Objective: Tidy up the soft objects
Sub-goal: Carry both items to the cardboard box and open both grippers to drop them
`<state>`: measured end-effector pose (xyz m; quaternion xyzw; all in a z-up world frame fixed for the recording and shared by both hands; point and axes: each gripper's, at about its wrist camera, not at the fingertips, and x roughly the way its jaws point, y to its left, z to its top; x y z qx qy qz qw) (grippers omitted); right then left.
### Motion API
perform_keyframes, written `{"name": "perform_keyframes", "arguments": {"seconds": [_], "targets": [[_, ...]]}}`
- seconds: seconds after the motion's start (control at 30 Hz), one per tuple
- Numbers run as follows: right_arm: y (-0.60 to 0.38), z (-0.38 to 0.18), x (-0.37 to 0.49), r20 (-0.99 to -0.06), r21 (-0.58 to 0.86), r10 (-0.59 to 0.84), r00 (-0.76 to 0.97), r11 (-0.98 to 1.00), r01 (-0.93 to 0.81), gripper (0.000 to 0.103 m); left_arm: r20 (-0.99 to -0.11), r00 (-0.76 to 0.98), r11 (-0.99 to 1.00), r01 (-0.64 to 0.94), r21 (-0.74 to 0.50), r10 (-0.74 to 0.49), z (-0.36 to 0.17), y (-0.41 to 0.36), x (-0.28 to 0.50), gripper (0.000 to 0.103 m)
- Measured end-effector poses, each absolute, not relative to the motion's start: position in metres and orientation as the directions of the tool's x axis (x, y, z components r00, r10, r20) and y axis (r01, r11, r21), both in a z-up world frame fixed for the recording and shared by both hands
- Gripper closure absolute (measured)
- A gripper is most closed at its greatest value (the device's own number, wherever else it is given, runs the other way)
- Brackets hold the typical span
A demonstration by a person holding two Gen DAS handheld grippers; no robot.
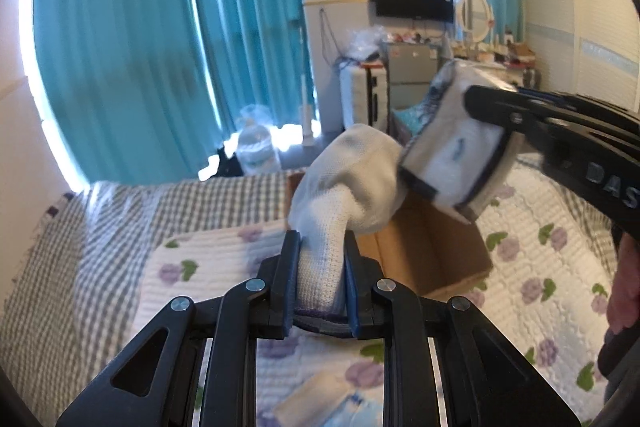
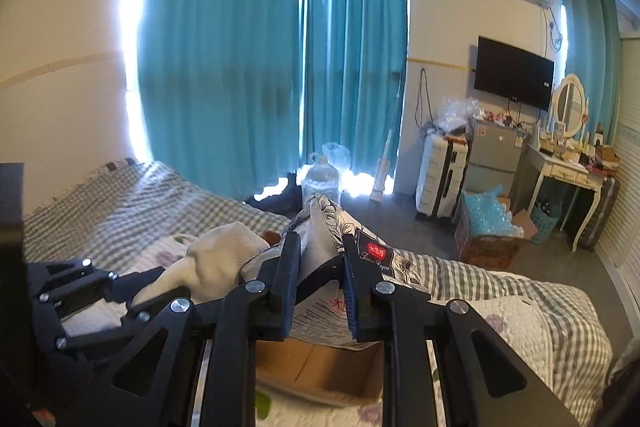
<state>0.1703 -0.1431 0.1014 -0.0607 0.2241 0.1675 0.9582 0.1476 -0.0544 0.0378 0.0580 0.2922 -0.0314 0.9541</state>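
Bedroom with teal curtains (image 2: pixel 224 59) behind; bed below me under a floral quilt (image 1: pixel 532 259) and a grey checked blanket (image 1: pixel 100 227). Both hands are carrying at once. My left gripper (image 1: pixel 322 279) is pinching a white sock (image 1: pixel 344 187) narrow between its pads, the toe end flopping above and ahead of the fingertips. My right gripper (image 2: pixel 318 267) is clamping a soft tissue pack (image 2: pixel 332 227), its printed wrapper sticking up past the fingertips. An open cardboard box (image 1: pixel 432 251) is sitting on the quilt just beyond and below both sets of fingers; as far as I can see its inside is bare, so I am judging nothing is stowed yet. More soft packets (image 1: pixel 332 403) are lying on the quilt beneath my left fingers, awaiting collection. Obstacles: the two loads are crowding each other above the box, sock nearly touching pack. Suitcase (image 2: pixel 440 179) and dressing table (image 2: pixel 568 171) are standing well clear, far right.
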Motion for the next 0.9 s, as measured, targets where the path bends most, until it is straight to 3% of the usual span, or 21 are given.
{"name": "perform_keyframes", "arguments": {"seconds": [0.27, 0.4, 0.43, 0.47, 0.5, 0.53, 0.6, 0.8, 0.9], "targets": [[-0.162, 0.043, 0.225, -0.526, 0.046, 0.335, 0.782, 0.929, -0.367, 0.084, -0.627, 0.779, 0.987, 0.113, 0.110, -0.020, -0.012, -0.073, 0.197, 0.083], [-0.164, 0.033, 0.229, -0.508, 0.050, 0.366, 0.780, 0.916, -0.398, 0.080, -0.631, 0.774, 0.985, 0.136, 0.105, -0.039, -0.023, -0.075, 0.207, 0.077], [-0.164, 0.032, 0.228, -0.505, 0.049, 0.361, 0.784, 0.919, -0.392, 0.075, -0.632, 0.773, 0.985, 0.146, 0.097, -0.052, -0.024, -0.075, 0.207, 0.076], [-0.164, 0.033, 0.228, -0.504, 0.046, 0.350, 0.789, 0.924, -0.380, 0.062, -0.638, 0.767, 0.983, 0.159, 0.091, -0.065, -0.025, -0.076, 0.208, 0.073], [-0.164, 0.034, 0.227, -0.503, 0.044, 0.342, 0.794, 0.928, -0.371, 0.052, -0.650, 0.757, 0.981, 0.169, 0.092, -0.070, -0.025, -0.076, 0.207, 0.062], [-0.166, 0.037, 0.225, -0.495, 0.048, 0.333, 0.803, 0.933, -0.357, 0.036, -0.648, 0.759, 0.982, 0.162, 0.099, -0.060, -0.024, -0.077, 0.206, 0.043], [-0.173, 0.045, 0.219, -0.474, 0.068, 0.334, 0.815, 0.936, -0.344, 0.033, -0.623, 0.781, 0.984, 0.137, 0.117, -0.034, -0.018, -0.075, 0.199, 0.021], [-0.188, 0.084, 0.178, -0.460, 0.030, 0.279, 0.843, 0.954, -0.299, 0.024, -0.549, 0.836, 0.988, 0.085, 0.126, -0.002, 0.021, -0.061, 0.161, 0.019], [-0.190, 0.106, 0.144, -0.451, -0.034, 0.223, 0.864, 0.963, -0.266, 0.012, -0.519, 0.855, 0.991, 0.069, 0.118, 0.002, 0.044, -0.051, 0.136, 0.019]]}}
